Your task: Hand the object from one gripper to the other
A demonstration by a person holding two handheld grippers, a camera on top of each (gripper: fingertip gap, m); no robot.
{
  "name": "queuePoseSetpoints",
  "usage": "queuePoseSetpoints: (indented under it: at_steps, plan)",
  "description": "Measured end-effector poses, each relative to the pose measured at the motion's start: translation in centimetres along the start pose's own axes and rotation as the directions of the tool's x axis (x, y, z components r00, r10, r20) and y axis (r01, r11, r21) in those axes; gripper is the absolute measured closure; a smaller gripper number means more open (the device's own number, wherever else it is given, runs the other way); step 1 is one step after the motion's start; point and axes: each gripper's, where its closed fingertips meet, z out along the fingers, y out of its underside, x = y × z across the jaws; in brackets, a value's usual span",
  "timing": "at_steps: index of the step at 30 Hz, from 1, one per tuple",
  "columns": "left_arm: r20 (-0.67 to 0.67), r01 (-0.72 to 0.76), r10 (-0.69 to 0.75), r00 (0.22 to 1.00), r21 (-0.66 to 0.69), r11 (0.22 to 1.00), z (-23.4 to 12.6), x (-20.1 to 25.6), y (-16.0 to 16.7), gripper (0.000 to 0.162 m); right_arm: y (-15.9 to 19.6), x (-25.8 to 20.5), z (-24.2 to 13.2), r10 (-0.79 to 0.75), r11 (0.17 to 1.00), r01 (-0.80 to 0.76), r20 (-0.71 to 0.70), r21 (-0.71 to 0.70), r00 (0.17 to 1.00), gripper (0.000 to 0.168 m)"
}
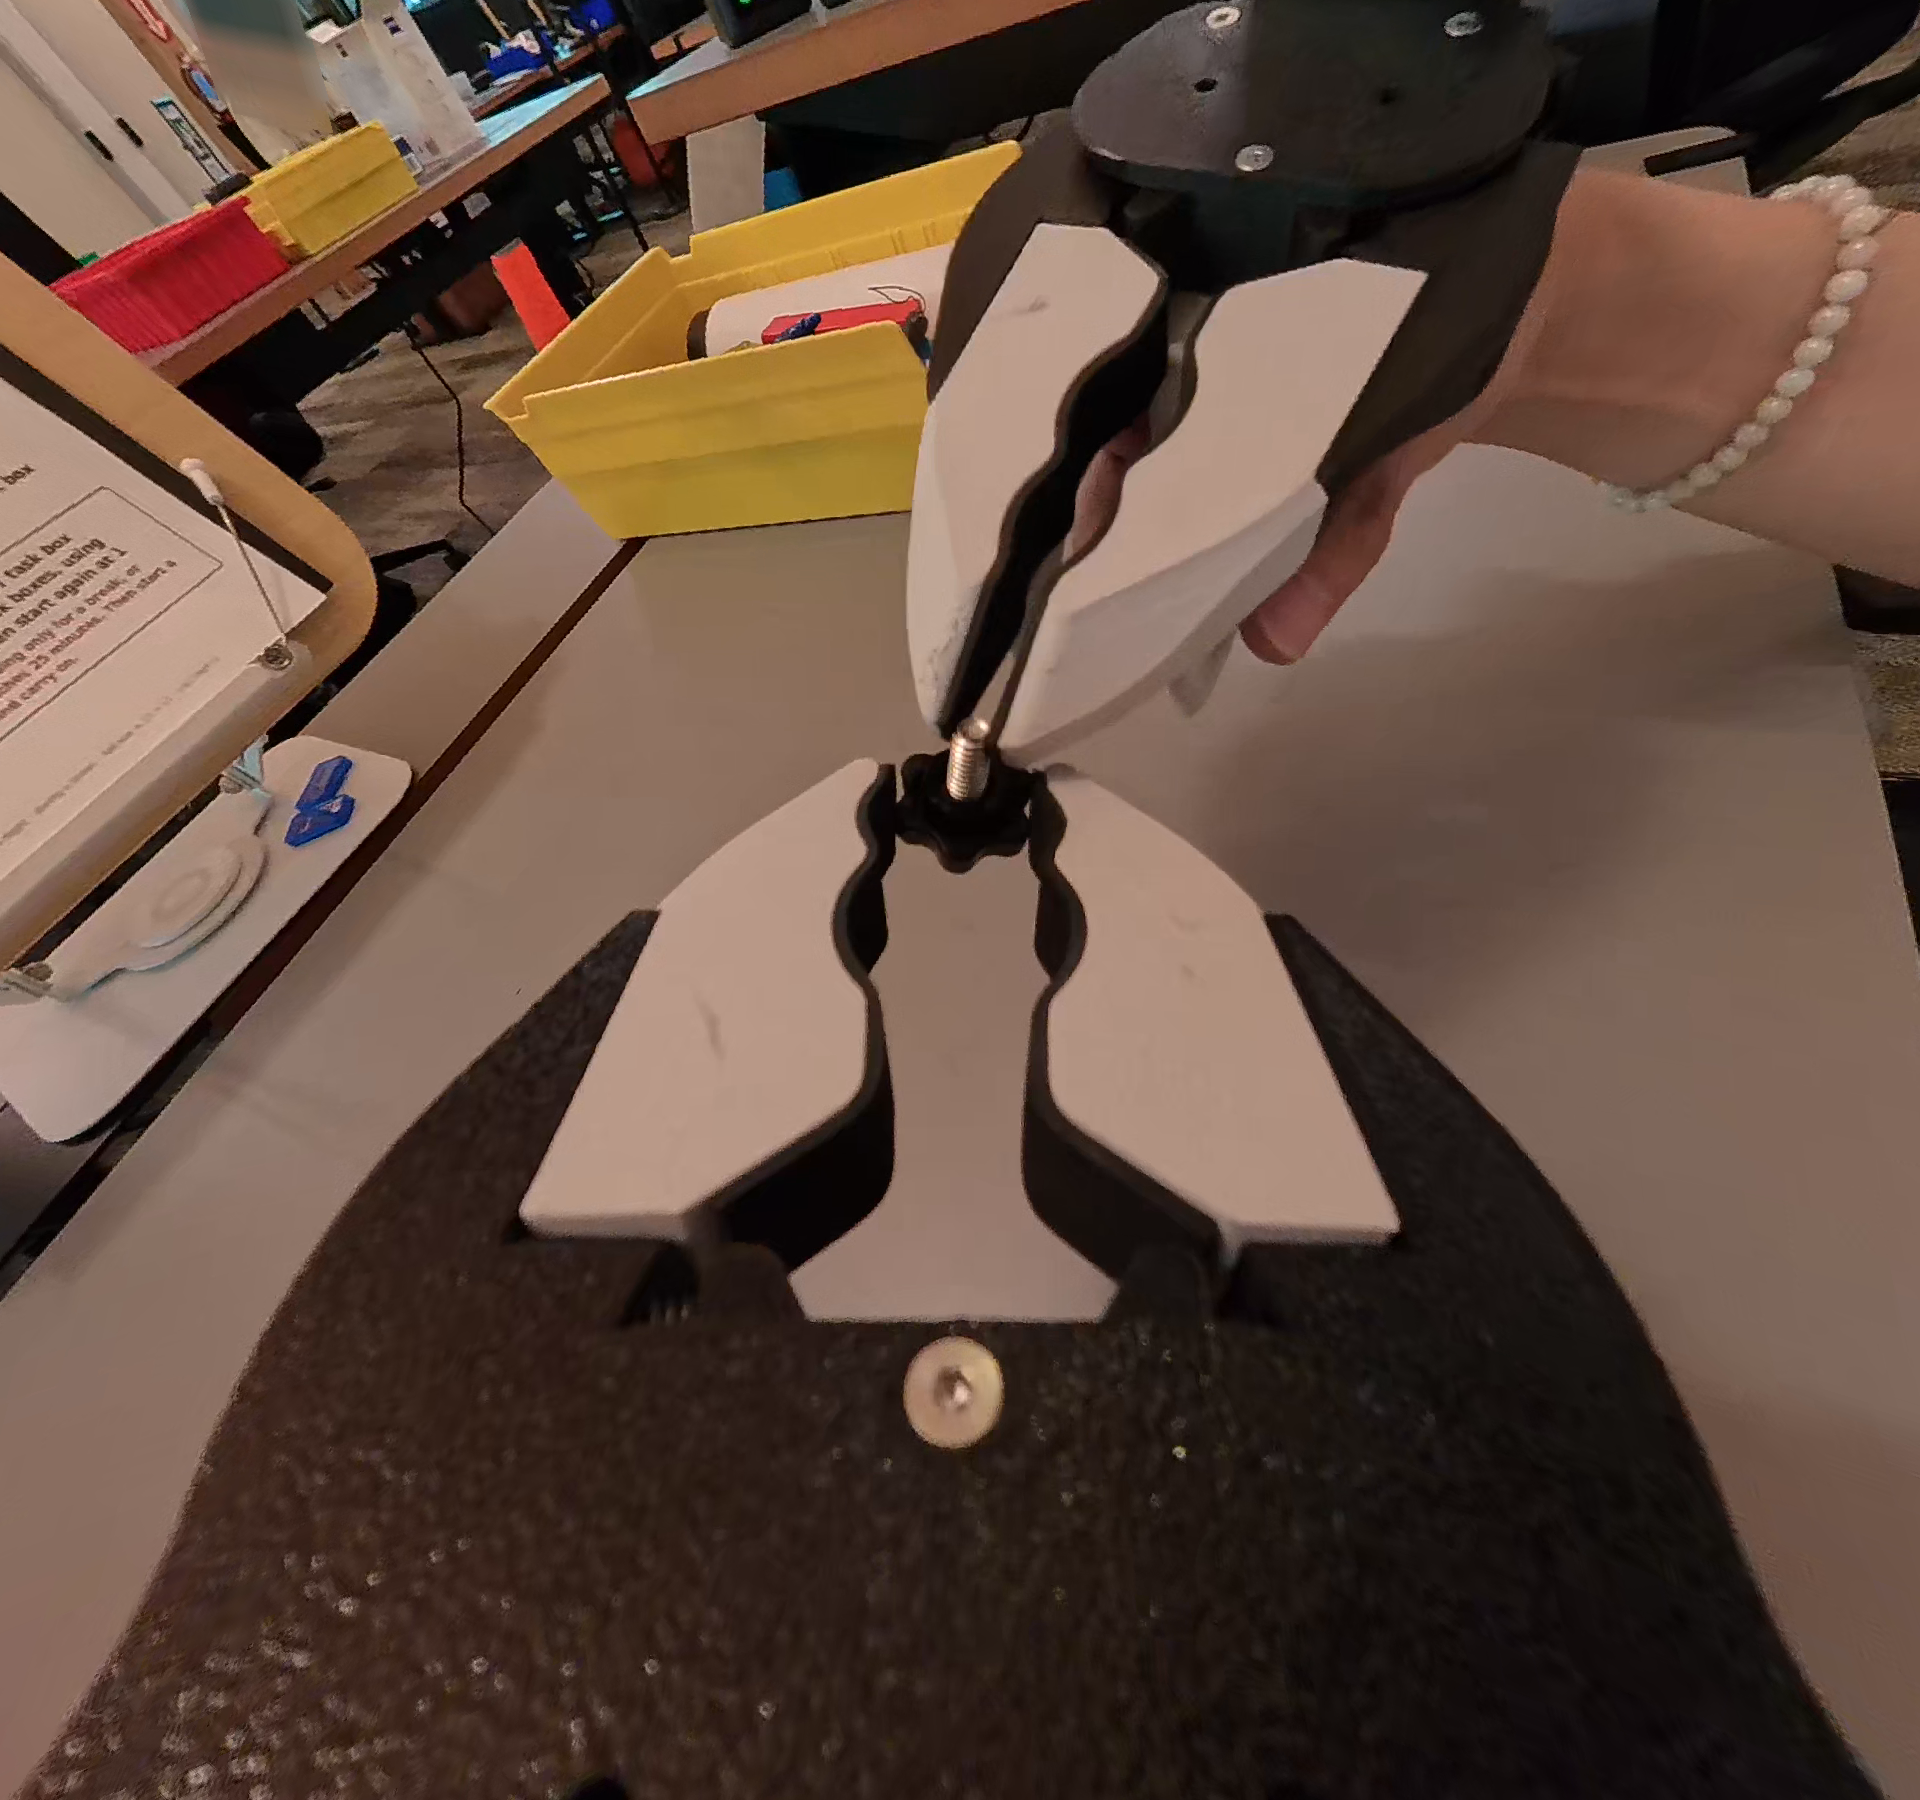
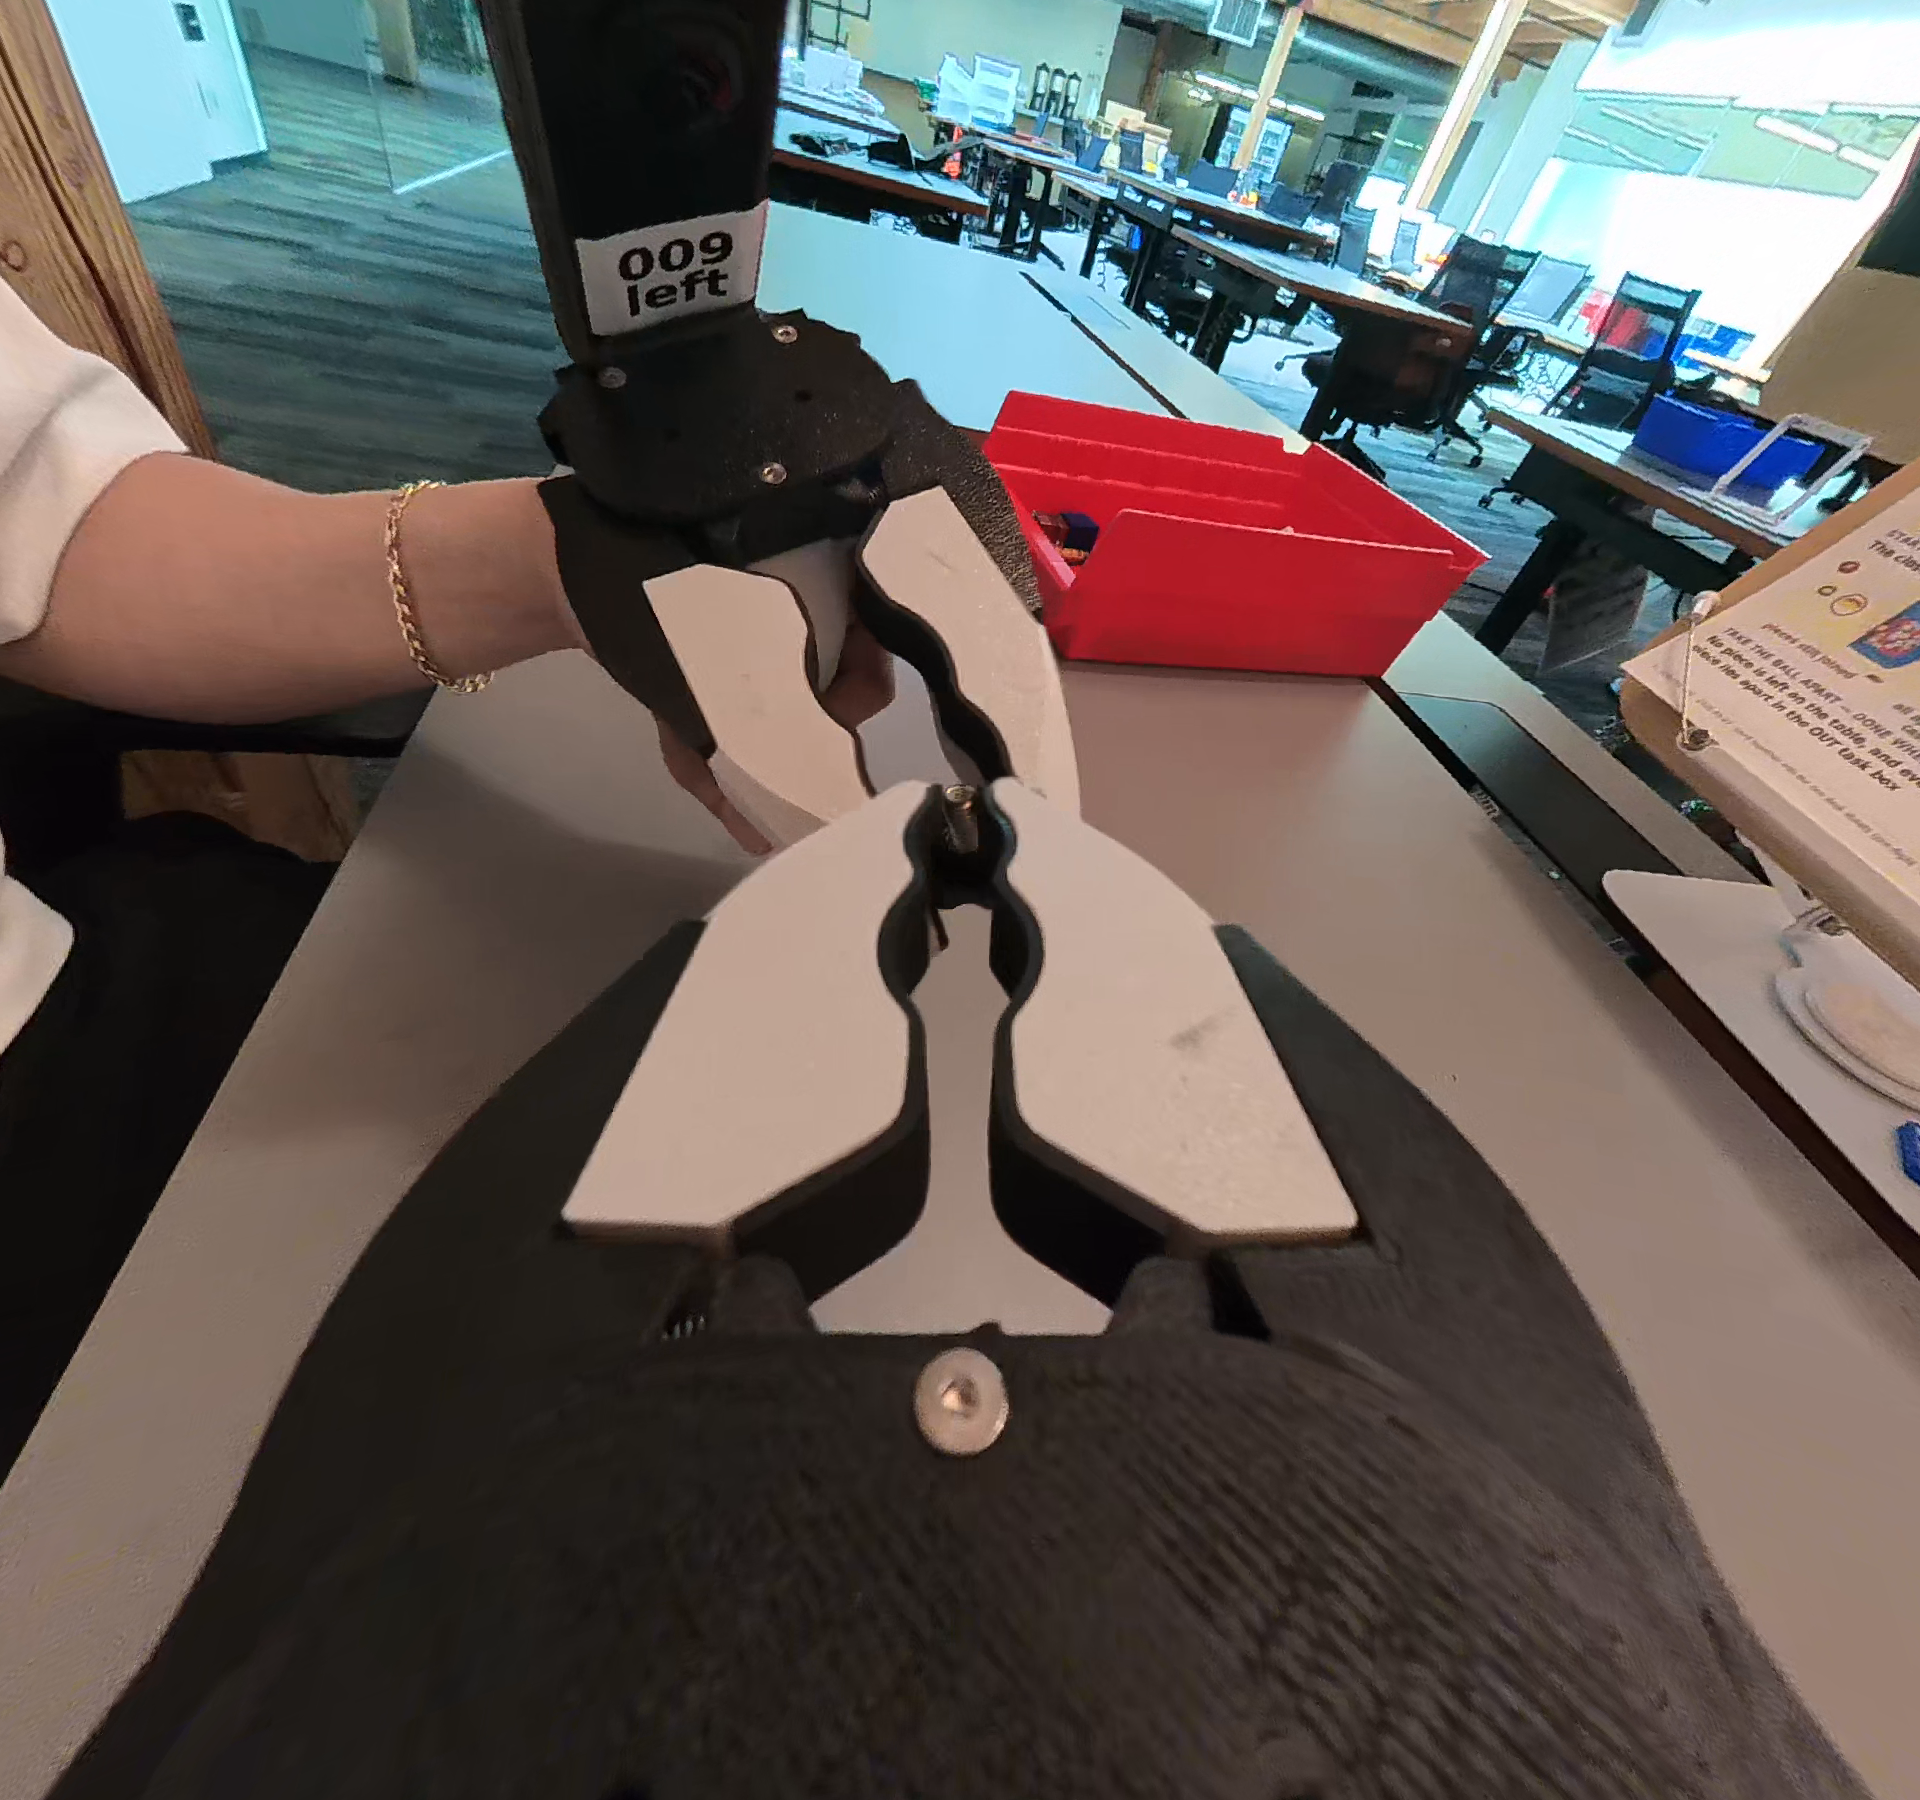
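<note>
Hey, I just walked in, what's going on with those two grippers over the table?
A person holds a gripper in each hand above a grey table, passing a small black knob with a threaded metal stud between them. The left gripper has its tips around the black knob. The right gripper comes in from above and pinches the stud. Both appear to grip it, so the handover is mid-way. A yellow bin and a red bin sit farther back.

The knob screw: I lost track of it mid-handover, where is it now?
Above the grey table, the knob screw sits between both grippers: left gripper grips its black knob, right gripper pinches its threaded tip.
</note>
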Motion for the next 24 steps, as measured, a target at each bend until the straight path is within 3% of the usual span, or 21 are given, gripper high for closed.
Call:
queuePoseSetpoints:
  at_steps: [4, 7, 10, 14, 17, 24]
  plan:
    - [0.030, -0.001, 0.000, 1.000, 0.028, 1.000, -0.4, -0.5, -0.5, 0.138, -0.6, 0.5, 0.2, 0.080, 0.996, -0.080, 0.004, 0.036, 0.997, 0.163]
    - [0.062, -0.037, 0.030, 0.998, 0.120, 0.992, -1.2, -0.9, -1.8, 0.137, -1.8, 1.1, 0.0, 0.193, 0.977, -0.194, 0.015, 0.094, 0.981, 0.164]
    - [0.125, -0.181, 0.160, 0.979, 0.184, 0.966, -2.4, -1.0, -3.1, 0.128, -2.7, 2.6, -0.8, 0.392, 0.909, -0.391, 0.023, 0.145, 0.920, 0.164]
    - [0.169, -0.438, 0.415, 0.894, 0.135, 0.889, -3.4, -0.2, -3.4, 0.128, -3.0, 1.9, -1.8, 0.550, 0.814, -0.568, 0.152, 0.121, 0.821, 0.164]
    - [0.200, -0.573, 0.545, 0.815, 0.132, 0.809, -3.8, 0.7, -4.0, 0.135, -2.3, 0.4, -1.9, 0.553, 0.823, -0.567, 0.187, 0.031, 0.812, 0.164]
    - [0.190, -0.676, 0.652, 0.734, 0.114, 0.728, -3.7, 2.5, -4.7, 0.151, -3.5, -1.6, -2.1, 0.556, 0.823, -0.568, 0.239, -0.022, 0.796, 0.164]
